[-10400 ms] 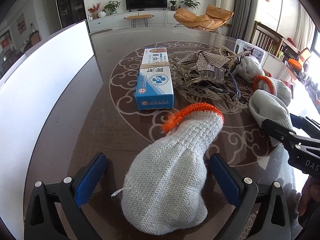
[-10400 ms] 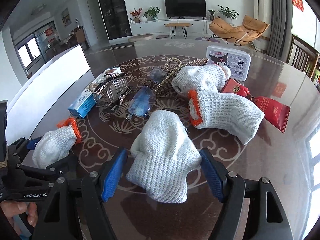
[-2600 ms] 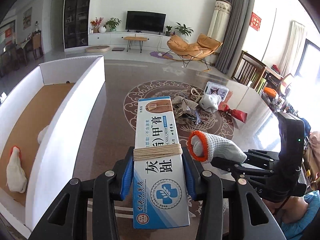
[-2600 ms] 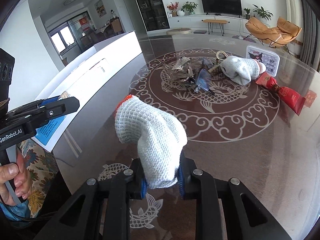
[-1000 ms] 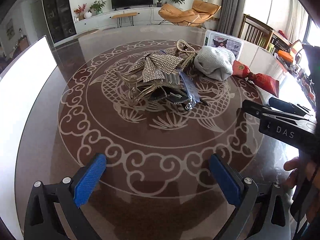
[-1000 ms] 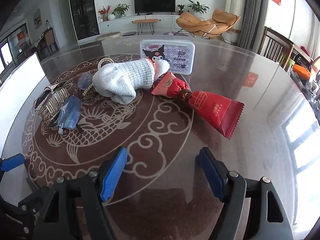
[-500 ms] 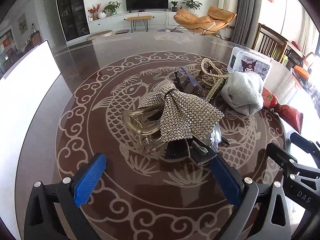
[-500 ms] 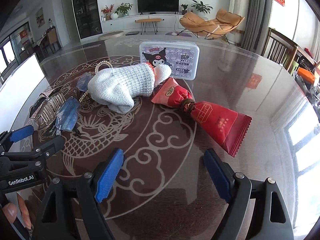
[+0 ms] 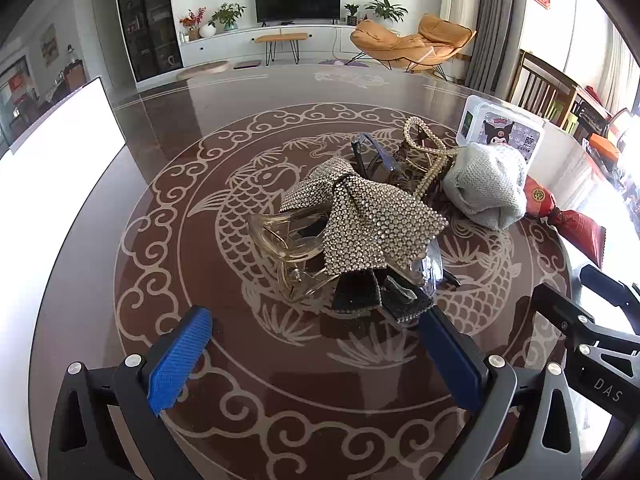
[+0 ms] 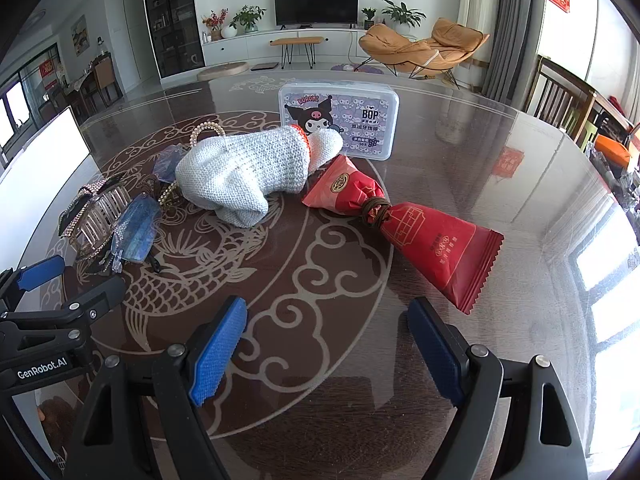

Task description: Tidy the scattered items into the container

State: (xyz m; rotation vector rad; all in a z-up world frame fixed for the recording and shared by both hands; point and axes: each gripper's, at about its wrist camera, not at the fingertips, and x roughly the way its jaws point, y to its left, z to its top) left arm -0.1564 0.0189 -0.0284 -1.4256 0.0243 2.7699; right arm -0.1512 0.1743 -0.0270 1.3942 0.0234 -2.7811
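My left gripper (image 9: 312, 354) is open and empty, just in front of a rhinestone bow hair clip (image 9: 364, 220) on a clear claw clip (image 9: 280, 240). Behind them lie a pearl clip (image 9: 428, 148), a grey knit glove (image 9: 486, 186) and a Kuromi floss box (image 9: 502, 132). My right gripper (image 10: 326, 346) is open and empty, short of the red snack packets (image 10: 404, 220). The glove (image 10: 244, 172) and floss box (image 10: 340, 120) lie beyond them. The white container's wall (image 9: 52, 152) stands at the left.
A blue hair clip (image 10: 138, 232) and the rhinestone clip (image 10: 92, 208) lie left in the right wrist view. The other gripper shows at each view's edge (image 9: 592, 332) (image 10: 48, 320). The round table's edge curves at the right. Chairs (image 10: 560, 96) stand beyond.
Both grippers have moved forward toward the items: the bow clip pile looms closer to my left gripper, the red packets closer to my right. Both stay open.
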